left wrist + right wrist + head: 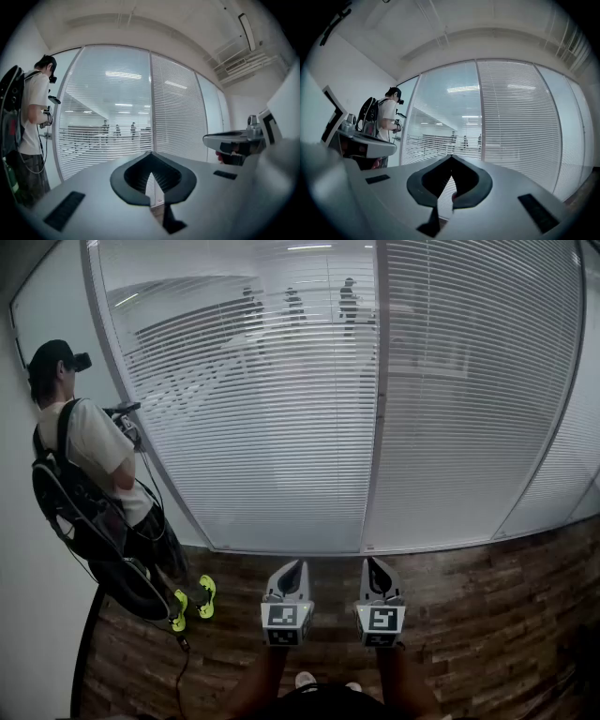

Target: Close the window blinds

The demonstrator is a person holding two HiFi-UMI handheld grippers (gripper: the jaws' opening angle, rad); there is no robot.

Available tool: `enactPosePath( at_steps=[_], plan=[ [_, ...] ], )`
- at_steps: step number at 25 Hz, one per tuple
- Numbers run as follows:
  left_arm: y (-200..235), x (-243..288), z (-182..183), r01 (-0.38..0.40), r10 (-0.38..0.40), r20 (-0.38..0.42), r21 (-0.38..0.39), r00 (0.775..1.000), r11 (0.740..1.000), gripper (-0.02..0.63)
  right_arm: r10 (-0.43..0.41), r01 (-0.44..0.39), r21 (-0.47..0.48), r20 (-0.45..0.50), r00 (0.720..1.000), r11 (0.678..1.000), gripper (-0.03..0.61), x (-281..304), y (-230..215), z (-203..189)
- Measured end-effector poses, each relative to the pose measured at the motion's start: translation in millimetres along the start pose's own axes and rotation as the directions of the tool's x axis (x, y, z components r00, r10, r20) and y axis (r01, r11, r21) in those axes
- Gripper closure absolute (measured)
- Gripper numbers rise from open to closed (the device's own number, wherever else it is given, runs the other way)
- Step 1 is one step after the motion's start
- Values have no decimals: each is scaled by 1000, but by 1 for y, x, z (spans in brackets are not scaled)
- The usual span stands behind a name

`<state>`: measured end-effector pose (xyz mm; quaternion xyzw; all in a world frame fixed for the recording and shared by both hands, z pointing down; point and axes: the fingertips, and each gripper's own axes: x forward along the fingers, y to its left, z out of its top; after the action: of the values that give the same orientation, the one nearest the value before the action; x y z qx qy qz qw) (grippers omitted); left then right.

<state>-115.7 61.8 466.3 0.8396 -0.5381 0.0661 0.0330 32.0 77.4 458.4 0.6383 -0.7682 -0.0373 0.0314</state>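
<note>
Blinds (309, 296) cover the whole glass wall ahead, hung in tall panels that curve round the room, and they are lowered to just above the wooden floor (487, 615). On the left panel (253, 409) the slats are tilted open: an office beyond, its ceiling lights and a few distant figures show through them. The right panel (469, 399), past the upright mullion (376, 427), looks much denser and lets little through, so that one seems closed or nearly so. A person (89, 465) wearing a backpack (66, 502) and bright yellow-green shoes (192, 601) stands at the far left edge of the glass, facing it. Low in the head view, the left gripper (295, 568) and the right gripper (375, 566) are held side by side over the floor, pointing toward the glass but well apart from it. Each gripper's own view shows its jaw tips pressed together with nothing between them, only blinds behind. No wand or cord can be made out from here. By the look of it the job has not started: the left panel's slats are yet to be turned, and the control must first be found and reached.
</note>
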Motion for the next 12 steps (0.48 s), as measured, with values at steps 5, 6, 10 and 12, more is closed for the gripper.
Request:
enactPosePath(
  at_steps=[5,6,10,12],
  plan=[
    [-5,2,-8,16,-17,27,13,999,1000,617,-11,13,44,-30,999,999,577,-5,4,5],
    [-4,3,-8,13,-13,36,14,999,1000,617,-11,13,44,-32,999,999,577,-5,4,5],
    [-7,3,-8,32,-32,36,6,999,999,617,-18,19,55,-18,1000,998,577,-4,-1,13],
    [-4,5,-11,28,-28,29,24,999,999,617,-22,22,52,-10,1000,998,577,-2,-3,14]
  ],
)
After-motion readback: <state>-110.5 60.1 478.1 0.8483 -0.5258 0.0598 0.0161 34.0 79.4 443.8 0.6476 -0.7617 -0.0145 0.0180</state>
